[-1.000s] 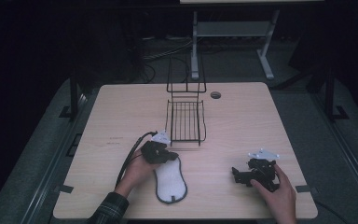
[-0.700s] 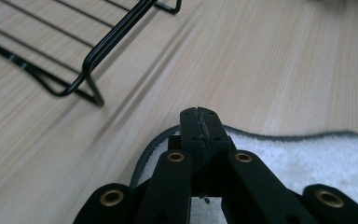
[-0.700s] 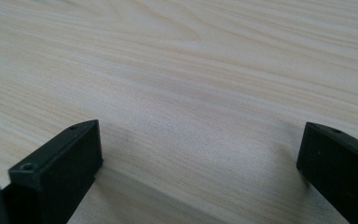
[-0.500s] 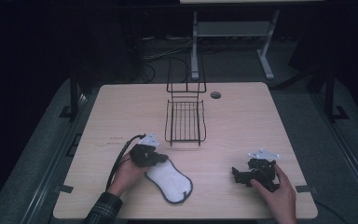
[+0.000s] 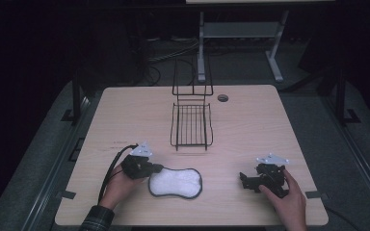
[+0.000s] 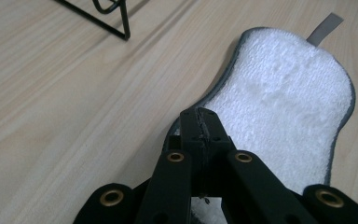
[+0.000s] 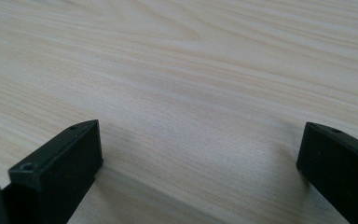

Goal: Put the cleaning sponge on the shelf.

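Dragging the pad (image 5: 175, 182) by its near edge, the left gripper (image 6: 200, 128) is clamped tight (rack (image 5: 191, 125) ahead); next, lift it there.

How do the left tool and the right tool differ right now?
The left tool is shut on the white pad's edge; the right tool stands open with nothing between its jaws. The left sits beside the pad, the right over bare table. Both are black, hand-held and low.

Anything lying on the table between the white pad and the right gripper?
No. In the high view, bare wood separates the white pad from the right gripper, whose jaws stand open over bare tabletop.
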